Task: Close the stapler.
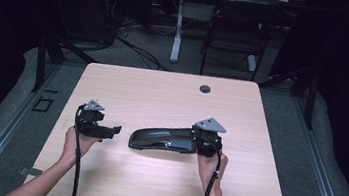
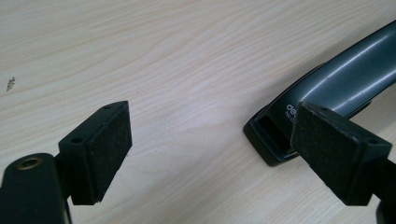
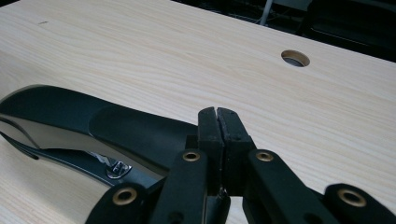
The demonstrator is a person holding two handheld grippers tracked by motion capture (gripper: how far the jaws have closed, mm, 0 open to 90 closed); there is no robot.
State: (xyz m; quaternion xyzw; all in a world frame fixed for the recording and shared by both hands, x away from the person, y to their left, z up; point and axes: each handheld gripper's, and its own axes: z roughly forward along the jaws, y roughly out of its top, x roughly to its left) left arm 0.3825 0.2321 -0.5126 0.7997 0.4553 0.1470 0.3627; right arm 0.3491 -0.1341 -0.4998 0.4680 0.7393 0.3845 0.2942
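**Two grippers at either end of a black stapler**

While our right gripper [image 3: 218,122] sits with its jaws pressed flat together, pad against pad, nothing is caught between them. Seen from its own camera, the closed tips stand just above the rear end of the stapler [image 3: 93,128], whose black body runs away to the left with a bit of metal showing under its raised top arm. Whether the tips actually touch the stapler we cannot tell. From the high view this gripper [image 1: 196,140] meets the right end of the stapler [image 1: 162,140], with our right hand [image 1: 212,164] behind it on the near side.

Our left gripper [image 2: 210,154] stands wide open and holds nothing. Its pads [image 2: 109,149] are well apart, bare wood showing between them, and the front end of the stapler [image 2: 327,88] lies just behind the right-hand pad, with white lettering on its side too small to read. In the high view the left gripper [image 1: 110,131] points right toward the stapler's left end, near it but apart.

Farther out, the stapler lies lengthwise near the middle of the pale wooden table [image 1: 162,96]. A round cable hole [image 1: 205,88] sits at the far edge, and a dark chair [image 1: 236,30] stands beyond the table.
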